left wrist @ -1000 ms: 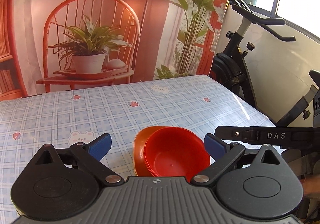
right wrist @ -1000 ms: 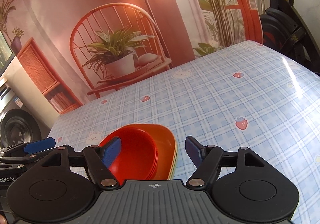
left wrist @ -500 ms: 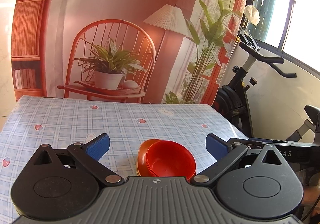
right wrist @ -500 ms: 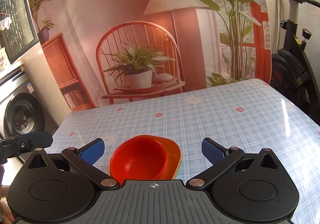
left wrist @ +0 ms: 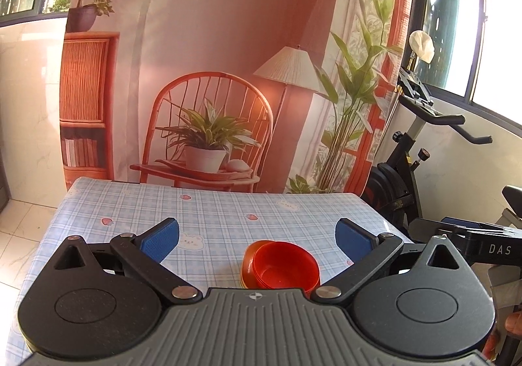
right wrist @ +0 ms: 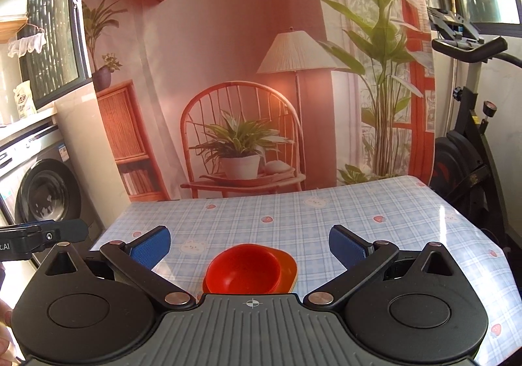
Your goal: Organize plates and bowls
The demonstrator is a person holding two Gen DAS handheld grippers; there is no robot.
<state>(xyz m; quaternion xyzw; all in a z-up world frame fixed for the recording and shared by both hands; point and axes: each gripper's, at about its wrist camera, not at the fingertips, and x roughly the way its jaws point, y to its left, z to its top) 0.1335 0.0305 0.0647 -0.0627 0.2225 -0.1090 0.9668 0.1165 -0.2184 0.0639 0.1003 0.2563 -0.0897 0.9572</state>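
A stack of red and orange bowls point(left wrist: 280, 266) rests on the blue checked table point(left wrist: 212, 212), near its front edge. In the right wrist view the same stack point(right wrist: 249, 268) shows a red bowl nested on orange ones. My left gripper point(left wrist: 256, 240) hangs above and behind the stack, open, with nothing between its blue pads. My right gripper point(right wrist: 249, 245) is likewise open and holds nothing, well back from the bowls. Each gripper shows at the edge of the other's view: the right one point(left wrist: 473, 235) and the left one point(right wrist: 42, 237).
A printed backdrop point(left wrist: 212, 72) of a chair, plant and lamp hangs behind the table. An exercise bike point(left wrist: 421, 150) stands right of the table. A washing machine point(right wrist: 42, 196) stands to the left. The tablecloth beyond the bowls is bare.
Both grippers have pulled up and back from the bowl stack, which now looks smaller and lower in both views. The right jaws have spread wider. The stack has stayed in place.
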